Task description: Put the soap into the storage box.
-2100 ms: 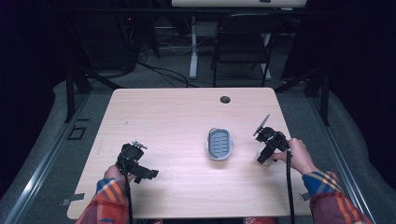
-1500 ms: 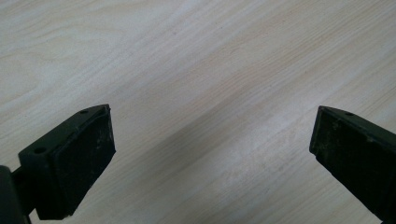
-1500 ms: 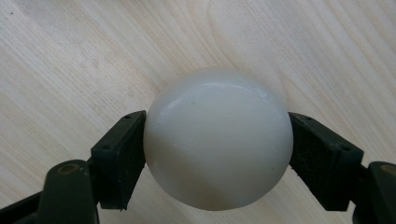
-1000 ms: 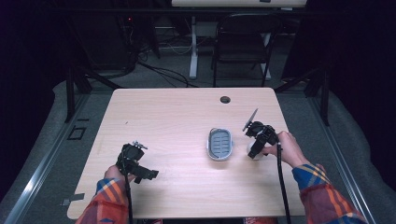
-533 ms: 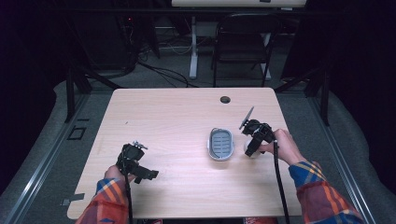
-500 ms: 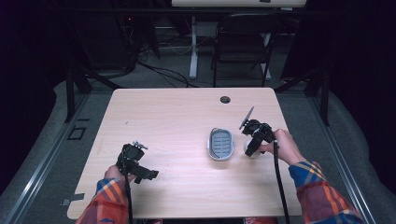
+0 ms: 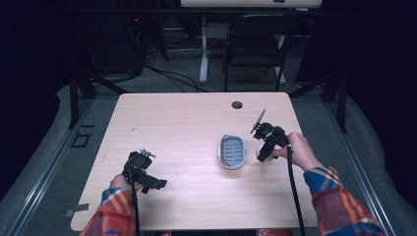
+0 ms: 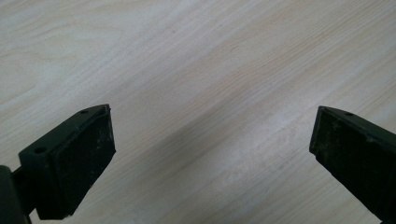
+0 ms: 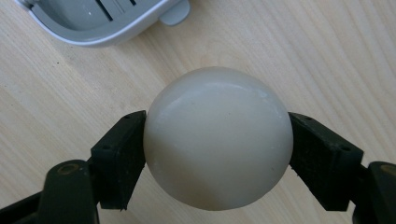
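My right gripper (image 7: 262, 156) is shut on a smooth, rounded white soap-like lump (image 9: 217, 137), its two pads pressing on the lump's sides just above the wooden table (image 7: 187, 128). From above, the white lump (image 7: 258, 155) shows as a small pale patch under the jaws, just right of a grey oval dish (image 7: 221, 153) with a slotted floor. The right gripper view has the dish's rim (image 9: 93, 35) at the top left. My left gripper (image 7: 155, 184) hovers low over the near left of the table, its jaws wide apart with only bare wood between them (image 8: 210, 158).
A dark round cable hole (image 7: 237, 104) sits near the table's far edge. A black chair (image 7: 255, 44) and cables stand on the floor beyond the table. Both plaid sleeves come in over the near edge.
The right gripper has carried the white lump leftwards, closer to the grey dish, and has barely moved in the last half second. The left gripper has stayed put.
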